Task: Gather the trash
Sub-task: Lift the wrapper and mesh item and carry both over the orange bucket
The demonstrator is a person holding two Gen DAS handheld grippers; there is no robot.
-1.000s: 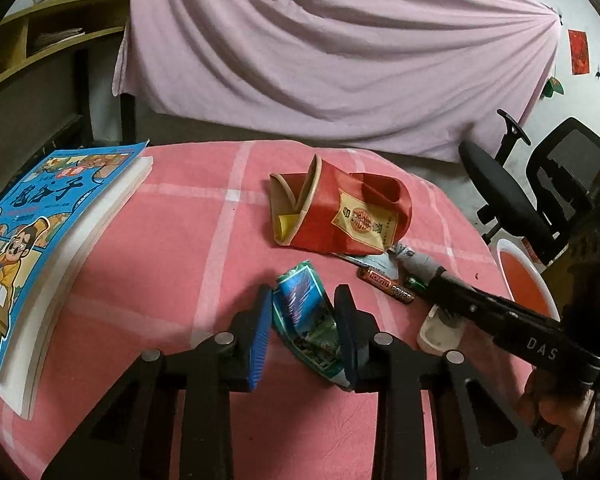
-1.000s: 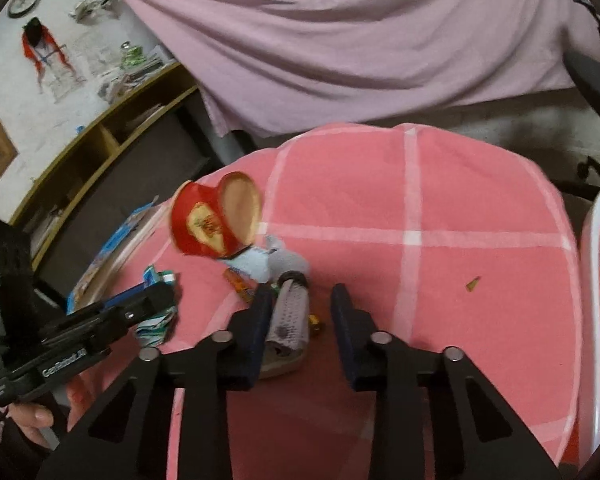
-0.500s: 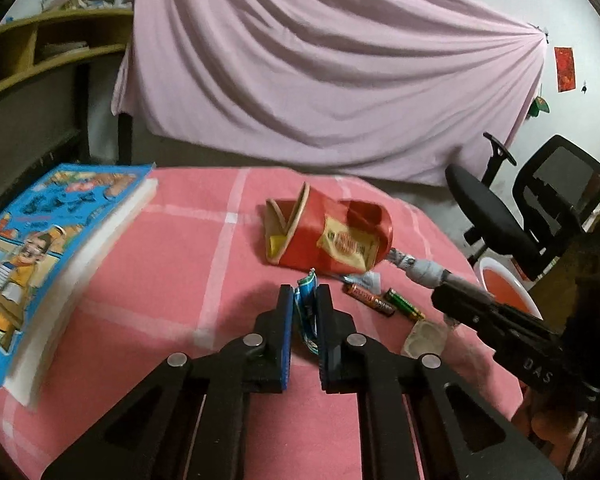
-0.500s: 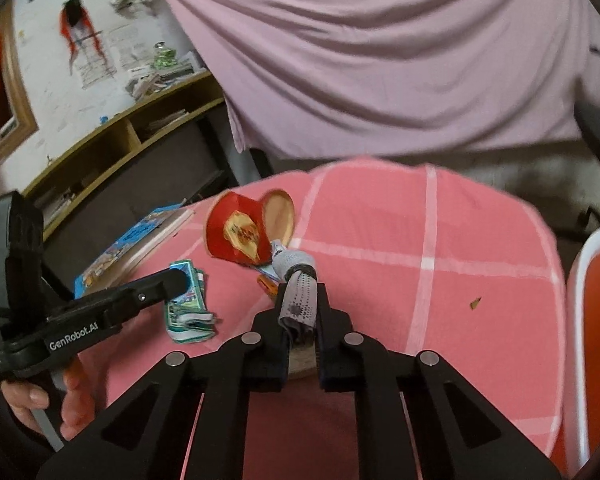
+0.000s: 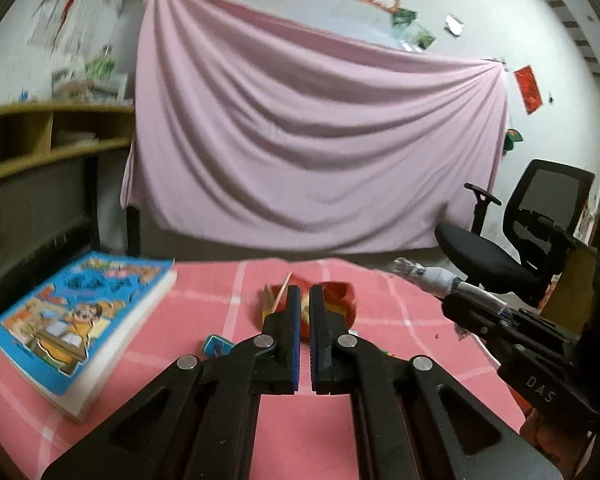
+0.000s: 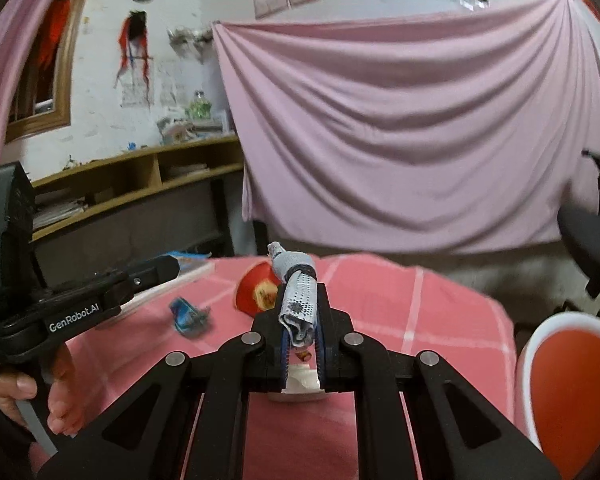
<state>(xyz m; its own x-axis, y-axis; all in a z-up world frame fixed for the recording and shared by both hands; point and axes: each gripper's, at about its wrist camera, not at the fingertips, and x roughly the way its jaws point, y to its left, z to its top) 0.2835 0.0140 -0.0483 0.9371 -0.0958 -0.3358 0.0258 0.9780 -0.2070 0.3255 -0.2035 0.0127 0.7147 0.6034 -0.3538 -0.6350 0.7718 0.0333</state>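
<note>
The right gripper [image 6: 300, 300] is being kept clamped on a rolled grey wad [image 6: 294, 266], which is being held lengthwise between the pads so that it is carried clear of the pink checked table [image 6: 440, 312]. Both ends are being left protruding, so a firm pinch at mid-length is judged necessary. The white bin with the orange liner [image 6: 540, 336] is being kept beside the table on this side, presumably as the drop point. The left gripper [image 5: 305, 292] is being held shut with nothing between its pads; the blue-green wrapper [image 5: 218, 344] is lying on the table below and to its left, uncollected. The crushed red cup [image 5: 340, 300] is also being left on the table, behind the closed fingers.
</note>
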